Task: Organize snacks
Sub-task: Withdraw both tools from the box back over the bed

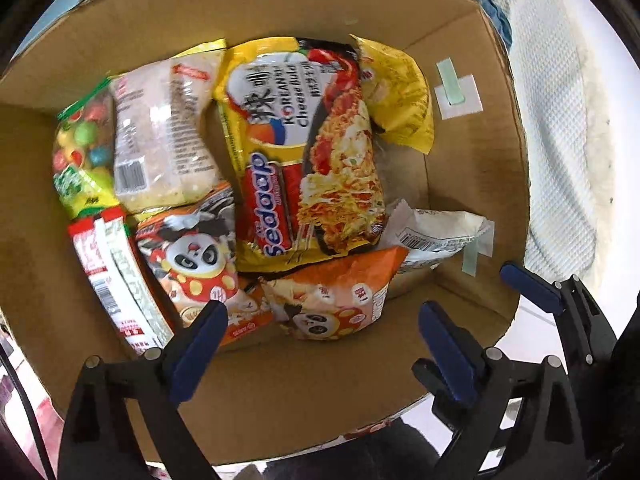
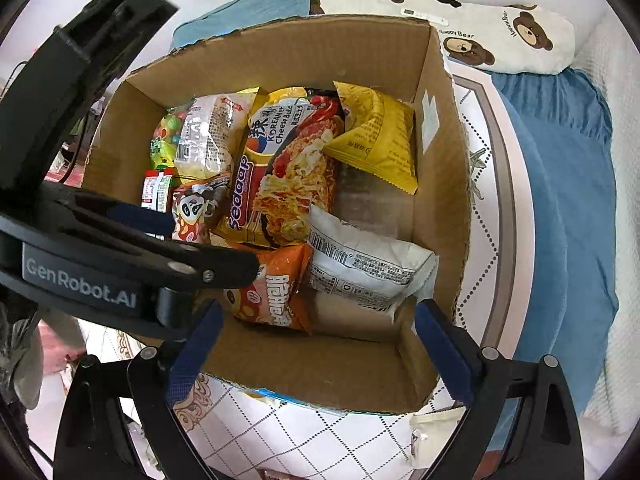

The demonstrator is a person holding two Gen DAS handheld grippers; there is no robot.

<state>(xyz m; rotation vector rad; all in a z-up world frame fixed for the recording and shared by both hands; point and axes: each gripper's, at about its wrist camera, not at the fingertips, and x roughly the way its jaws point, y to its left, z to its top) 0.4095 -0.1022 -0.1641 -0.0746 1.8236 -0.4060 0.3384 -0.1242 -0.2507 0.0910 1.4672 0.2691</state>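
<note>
While both grippers hang over the cardboard box [image 1: 472, 184], their jaws stand wide apart with nothing between the pads. No earlier view is given, so only this spread stance can be told.

Ahead of the left gripper [image 1: 324, 344], past its fingertips, the Sedaap noodle packet [image 1: 308, 152] lies flat on top of the pile, its long axis running away from the gripper toward the far wall of the box. Just beyond the left gripper's fingertips lie two orange panda snack bags [image 1: 332, 300], side by side. To the left of the noodle packet sit a clear white packet [image 1: 164, 132] and a bag of coloured candy balls [image 1: 80, 148], and nearer that finger a red-and-white slim pack [image 1: 108, 276] lies lengthwise. A yellow packet [image 1: 400, 96] leans against the far right corner.

Seen from the right gripper [image 2: 318, 344], a white packet [image 2: 368, 264] lies just ahead, its long axis slanting across the gripper's line. The left gripper's body crosses that view on the left. Beside the box lie a blue cloth [image 2: 560, 184] and a bear-print pillow [image 2: 500, 36].
</note>
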